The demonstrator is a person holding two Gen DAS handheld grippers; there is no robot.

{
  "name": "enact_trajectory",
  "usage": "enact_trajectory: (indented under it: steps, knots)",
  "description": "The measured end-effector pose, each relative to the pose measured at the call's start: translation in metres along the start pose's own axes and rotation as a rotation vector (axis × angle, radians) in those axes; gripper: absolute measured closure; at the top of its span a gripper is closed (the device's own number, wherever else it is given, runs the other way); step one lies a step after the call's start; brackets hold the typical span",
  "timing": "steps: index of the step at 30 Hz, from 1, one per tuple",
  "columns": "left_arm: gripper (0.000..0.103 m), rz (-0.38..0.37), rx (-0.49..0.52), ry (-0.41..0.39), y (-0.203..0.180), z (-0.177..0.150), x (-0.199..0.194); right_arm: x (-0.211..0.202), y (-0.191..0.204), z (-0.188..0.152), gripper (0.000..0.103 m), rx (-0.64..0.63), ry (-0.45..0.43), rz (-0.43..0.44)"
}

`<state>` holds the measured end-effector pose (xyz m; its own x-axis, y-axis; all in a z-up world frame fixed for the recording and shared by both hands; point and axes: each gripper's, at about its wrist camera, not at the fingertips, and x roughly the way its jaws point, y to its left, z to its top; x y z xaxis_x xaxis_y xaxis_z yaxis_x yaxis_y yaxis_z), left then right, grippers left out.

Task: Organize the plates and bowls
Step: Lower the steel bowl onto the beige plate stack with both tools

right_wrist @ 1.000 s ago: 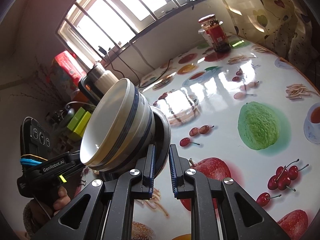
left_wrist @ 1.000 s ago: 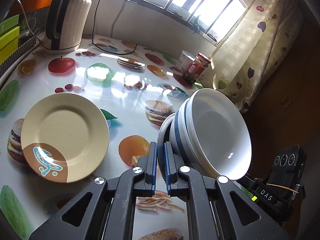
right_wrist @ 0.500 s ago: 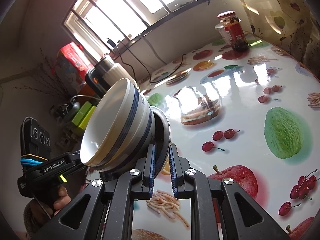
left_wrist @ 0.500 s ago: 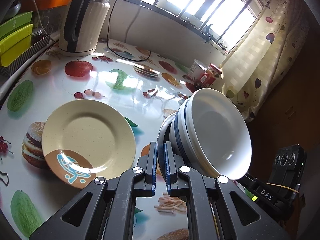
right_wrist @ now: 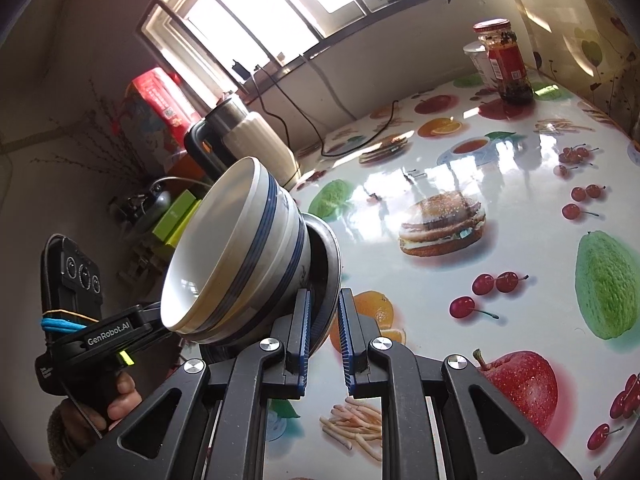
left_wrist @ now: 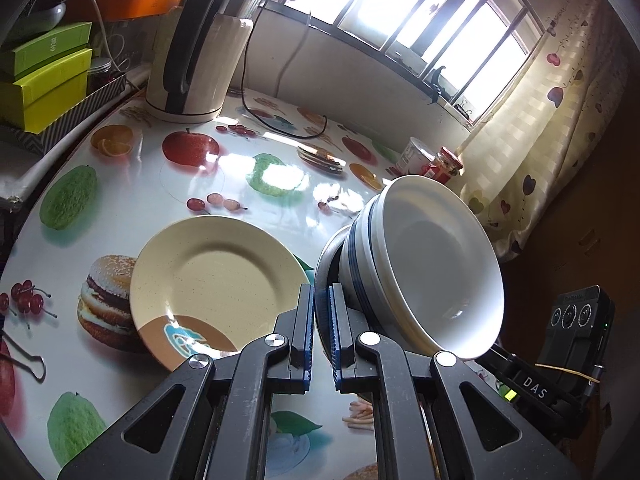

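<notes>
A grey metal plate (left_wrist: 322, 258) carries nested white bowls with blue bands (left_wrist: 436, 268) and hangs above the table. My left gripper (left_wrist: 322, 294) is shut on the plate's rim on one side. My right gripper (right_wrist: 324, 300) is shut on the opposite rim of the same metal plate (right_wrist: 334, 256), with the bowls (right_wrist: 240, 248) leaning to its left. A cream plate with a brown and blue patch (left_wrist: 216, 276) lies flat on the table, just left of my left gripper. The metal plate's underside is hidden.
The table wears a glossy fruit-print cloth (left_wrist: 160, 200). An electric kettle (left_wrist: 200, 48) with its cord stands at the back, with green boxes (left_wrist: 44, 76) beside it. A red-lidded jar (right_wrist: 504, 60) and a white tub (left_wrist: 414, 156) stand near the curtain. A binder clip (left_wrist: 24, 360) lies at the left edge.
Both grippers have carried the plate with the bowls across the table. The cream plate now lies closer to my left gripper. The grip on both rims is the same.
</notes>
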<state>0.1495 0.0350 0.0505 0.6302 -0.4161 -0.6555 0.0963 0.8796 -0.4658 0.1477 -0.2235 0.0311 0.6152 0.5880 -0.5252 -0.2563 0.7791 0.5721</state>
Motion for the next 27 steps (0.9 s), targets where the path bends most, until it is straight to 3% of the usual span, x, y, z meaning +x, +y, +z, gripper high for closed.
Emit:
enact_trajectory:
  steps: [27]
  knots:
    - [0.096, 0.083, -0.069, -0.018, 0.061, 0.012, -0.008, 0.067, 0.035, 0.004, 0.089, -0.044, 0.088, 0.044]
